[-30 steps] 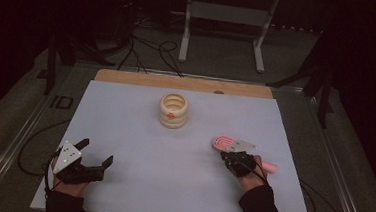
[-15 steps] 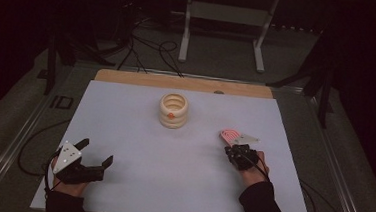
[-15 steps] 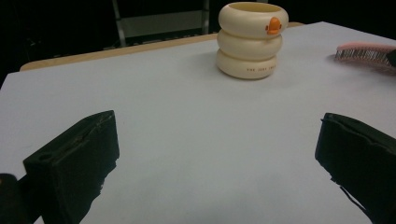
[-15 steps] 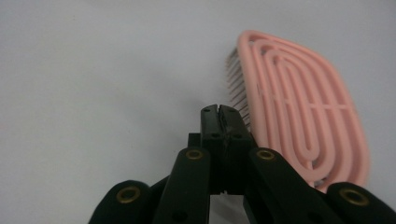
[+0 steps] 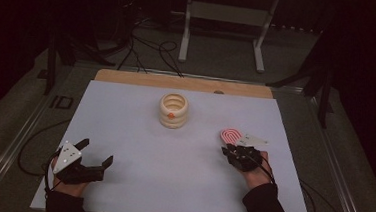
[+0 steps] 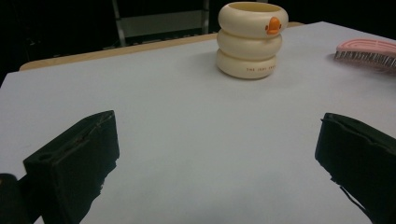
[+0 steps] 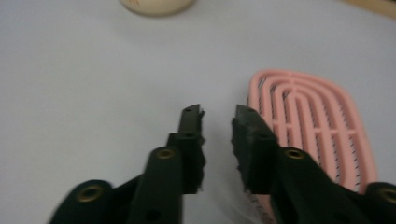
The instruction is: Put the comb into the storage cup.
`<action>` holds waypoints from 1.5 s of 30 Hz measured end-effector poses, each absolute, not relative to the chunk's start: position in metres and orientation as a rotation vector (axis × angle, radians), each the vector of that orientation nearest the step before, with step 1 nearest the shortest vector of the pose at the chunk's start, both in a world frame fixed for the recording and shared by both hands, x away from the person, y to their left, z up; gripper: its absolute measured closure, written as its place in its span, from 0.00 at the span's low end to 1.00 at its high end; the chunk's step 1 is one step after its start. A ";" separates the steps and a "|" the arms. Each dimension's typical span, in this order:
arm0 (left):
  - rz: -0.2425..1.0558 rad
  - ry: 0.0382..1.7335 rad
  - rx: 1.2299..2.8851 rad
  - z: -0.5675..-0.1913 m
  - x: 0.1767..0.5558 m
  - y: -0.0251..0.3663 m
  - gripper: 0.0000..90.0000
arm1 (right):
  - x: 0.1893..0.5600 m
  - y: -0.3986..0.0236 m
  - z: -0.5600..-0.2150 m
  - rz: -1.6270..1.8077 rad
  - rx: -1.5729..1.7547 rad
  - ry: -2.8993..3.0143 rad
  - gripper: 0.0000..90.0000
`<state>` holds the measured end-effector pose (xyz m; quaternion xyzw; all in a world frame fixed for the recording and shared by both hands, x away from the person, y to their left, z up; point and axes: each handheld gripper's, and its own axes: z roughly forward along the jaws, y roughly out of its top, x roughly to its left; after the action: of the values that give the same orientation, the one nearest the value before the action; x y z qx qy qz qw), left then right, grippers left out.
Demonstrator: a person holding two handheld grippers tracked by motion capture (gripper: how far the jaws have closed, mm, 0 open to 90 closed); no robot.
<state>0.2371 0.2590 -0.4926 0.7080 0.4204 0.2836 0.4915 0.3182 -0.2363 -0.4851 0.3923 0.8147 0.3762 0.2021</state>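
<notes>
On the right side of the bench (image 5: 139, 132), the right hand-held gripper (image 5: 234, 150) sits just beside a pink hairbrush (image 5: 231, 136) lying flat, bristles down. From the right gripper view its jaws stand a narrow slit apart with nothing between them; the hairbrush (image 7: 312, 126) lies just to one side of the jaw tips, close against the nearer jaw, contact not certain. No grasp yet.

Left hand-held gripper (image 5: 95, 155) rests low near the front left corner of the bench, jaws wide apart and empty, well away from everything. Left gripper view confirms bare bench between the jaws.

Cream ringed cup with an orange duck beak (image 5: 173, 110) stands upright mid-bench toward the far edge, empty as far as visible, well apart from both grippers and from the brush.

Progress, as a judgement: early stage. Likely goal is brush into or next to the cup. Done: right gripper brought up to the brush. Left: line up on the brush edge or handle, clamp, lift, carry to the cup, release. Handle mostly hidden under the gripper, so grasp point unclear.
</notes>
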 end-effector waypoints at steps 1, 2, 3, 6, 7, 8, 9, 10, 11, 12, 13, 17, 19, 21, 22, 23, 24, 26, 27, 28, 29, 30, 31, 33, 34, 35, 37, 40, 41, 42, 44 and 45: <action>0.688 1.020 1.719 -0.493 0.237 0.259 0.01 | 0.318 -0.236 -0.485 1.051 1.095 2.275 0.77; 0.688 1.020 1.719 -0.493 0.237 0.259 0.01 | 0.317 -0.238 -0.483 1.066 1.091 2.264 0.77; 0.688 1.020 1.719 -0.493 0.237 0.259 0.01 | 0.317 -0.238 -0.483 1.066 1.091 2.264 0.74; 0.688 1.021 1.715 -0.492 0.237 0.259 0.01 | 0.306 -0.250 -0.475 1.106 1.096 2.211 0.60; 0.688 1.021 1.715 -0.492 0.237 0.259 0.01 | 0.306 -0.250 -0.475 1.106 1.096 2.211 0.60; 0.688 1.022 1.714 -0.492 0.237 0.260 0.01 | 0.304 -0.252 -0.474 1.108 1.096 2.202 0.58; 0.689 1.023 1.711 -0.492 0.236 0.260 0.01 | 0.299 -0.256 -0.473 1.105 1.096 2.185 0.55; 0.689 1.023 1.711 -0.492 0.236 0.260 0.01 | 0.297 -0.259 -0.473 1.113 1.096 2.176 0.54; 0.689 1.026 1.702 -0.492 0.236 0.261 0.01 | 0.297 -0.259 -0.473 1.113 1.096 2.176 0.54; 0.689 1.026 1.702 -0.492 0.236 0.261 0.01 | 0.297 -0.259 -0.473 1.113 1.096 2.176 0.54; 0.689 1.026 1.702 -0.492 0.236 0.261 0.01 | 0.292 -0.264 -0.472 1.134 1.092 2.167 0.54; 0.690 1.028 1.687 -0.490 0.236 0.263 0.01 | 0.274 -0.283 -0.475 1.206 1.103 2.111 0.38; 0.689 1.029 1.685 -0.490 0.236 0.263 0.01 | 0.271 -0.287 -0.476 1.212 1.102 2.108 0.38; 0.689 1.029 1.685 -0.490 0.236 0.264 0.01 | 0.269 -0.289 -0.477 1.205 1.110 2.110 0.38; 0.692 1.029 1.682 -0.489 0.236 0.264 0.01 | 0.265 -0.293 -0.479 1.200 1.127 2.104 0.38; 0.691 1.030 1.677 -0.489 0.235 0.264 0.01 | 0.260 -0.298 -0.481 1.228 1.152 2.078 0.37; 0.690 1.030 1.677 -0.489 0.235 0.264 0.01 | 0.258 -0.300 -0.481 1.225 1.152 2.073 0.35; 0.692 1.025 1.676 -0.488 0.235 0.265 0.01 | 0.255 -0.303 -0.481 1.245 1.157 2.054 0.33; 0.692 1.025 1.676 -0.488 0.235 0.265 0.01 | 0.255 -0.303 -0.481 1.245 1.157 2.054 0.33; 0.693 1.023 1.670 -0.487 0.234 0.266 0.01 | 0.253 -0.304 -0.480 1.251 1.152 2.041 0.31; 0.690 1.020 1.670 -0.486 0.233 0.266 0.01 | 0.249 -0.306 -0.479 1.270 1.153 2.019 0.27; 0.690 1.015 1.669 -0.486 0.232 0.267 0.01 | 0.248 -0.307 -0.478 1.277 1.147 2.008 0.26; 0.690 1.015 1.669 -0.486 0.232 0.267 0.01 | 0.247 -0.308 -0.477 1.284 1.140 1.997 0.24; 0.686 1.008 1.669 -0.485 0.231 0.268 0.01 | 0.246 -0.310 -0.476 1.300 1.134 1.977 0.22; 0.685 1.006 1.669 -0.485 0.231 0.268 0.01 | 0.245 -0.310 -0.475 1.308 1.133 1.964 0.20; 0.683 1.005 1.668 -0.485 0.231 0.267 0.01 | 0.245 -0.311 -0.475 1.313 1.134 1.956 0.18; 0.680 0.999 1.671 -0.485 0.231 0.267 0.01 | 0.245 -0.311 -0.474 1.315 1.134 1.949 0.17; 0.678 0.991 1.681 -0.485 0.232 0.265 0.00 | 0.244 -0.311 -0.472 1.327 1.131 1.933 0.13; 0.676 0.986 1.683 -0.485 0.232 0.264 0.00 | 0.243 -0.311 -0.471 1.327 1.133 1.928 0.13; 0.675 0.986 1.683 -0.485 0.232 0.264 0.00 | 0.243 -0.311 -0.471 1.330 1.131 1.927 0.13; 0.674 0.984 1.687 -0.485 0.232 0.263 0.00 | 0.243 -0.312 -0.471 1.331 1.136 1.926 0.12; 0.674 0.984 1.687 -0.485 0.232 0.263 0.00 | 0.243 -0.312 -0.471 1.331 1.136 1.926 0.12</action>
<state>0.2319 0.2634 -0.4849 0.7013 0.4089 0.2802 0.5123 0.2433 -0.3115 -0.4709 0.4206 0.7134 0.4931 0.2665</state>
